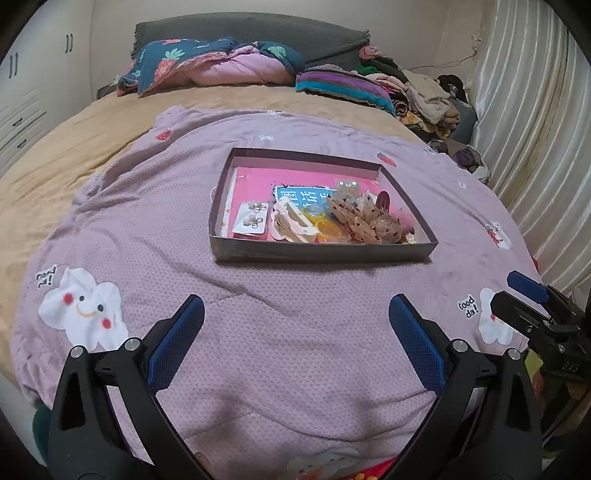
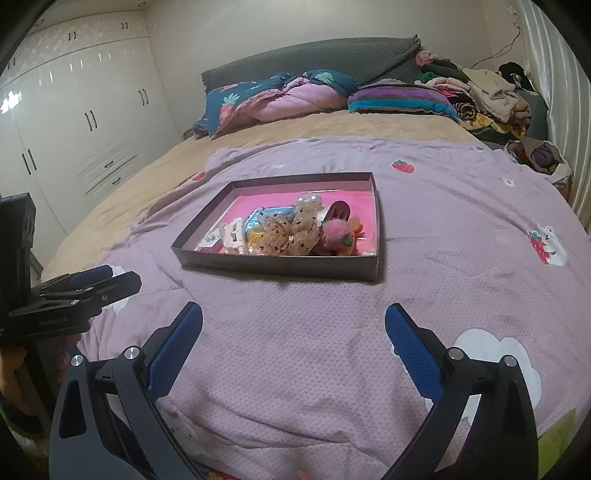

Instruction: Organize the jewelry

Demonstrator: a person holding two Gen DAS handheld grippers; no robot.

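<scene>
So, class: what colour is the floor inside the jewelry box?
Bright pink inside the jewelry box, clearest in the right wrist view.

Bedroom, indoor light, fairly dim. Bed (image 1: 92,147) with tan sheet, lilac quilt (image 1: 295,314) spread over it, printed with clouds and strawberries. Dark grey headboard (image 1: 258,31) at far end. Crumpled navy-and-pink duvet (image 1: 207,62) against it, striped cushion (image 1: 340,83) beside that. Heap of clothes (image 1: 424,96) in far right corner. White wardrobe (image 2: 81,122) with dark handles along left wall, drawers low down. Pale pleated curtain (image 1: 528,122) on right. Plain cream walls (image 2: 258,33).
</scene>
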